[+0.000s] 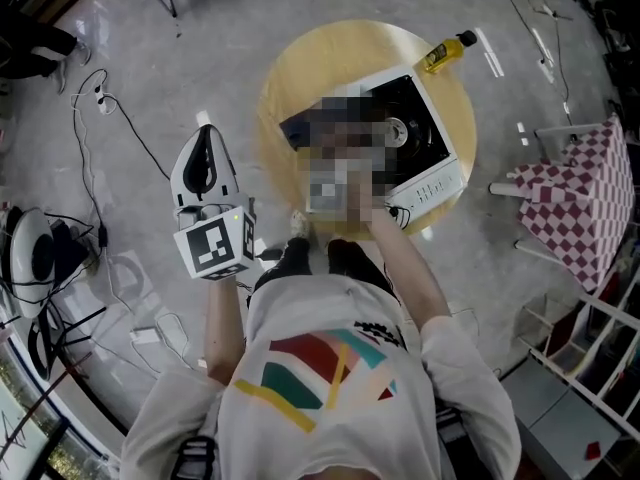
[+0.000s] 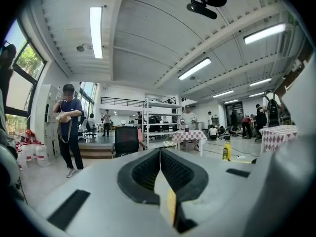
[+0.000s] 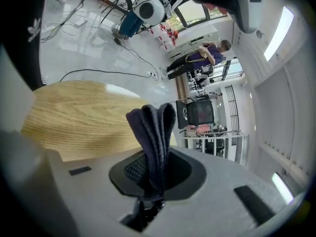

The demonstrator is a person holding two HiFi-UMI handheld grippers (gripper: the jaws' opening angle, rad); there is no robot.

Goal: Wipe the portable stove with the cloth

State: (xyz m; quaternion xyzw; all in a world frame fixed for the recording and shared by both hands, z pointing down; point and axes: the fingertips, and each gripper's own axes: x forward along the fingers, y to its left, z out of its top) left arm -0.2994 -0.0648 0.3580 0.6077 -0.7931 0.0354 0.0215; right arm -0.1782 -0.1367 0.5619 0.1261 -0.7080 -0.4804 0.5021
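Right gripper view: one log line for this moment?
right gripper: shut on cloth | left gripper: shut, empty | portable stove: on round table

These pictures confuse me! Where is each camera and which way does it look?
Head view: on the person's head, looking steeply down at table and stove; shirt, arms, left gripper show.
Left gripper view: on the left gripper, looking across the room; shut empty jaws show.
Right gripper view: on the right gripper, looking over the table; jaws grip the cloth.
Shared: head and right gripper views both show the table.

The cloth (image 3: 153,132) is slate-blue, the stove (image 1: 428,140) black and white.
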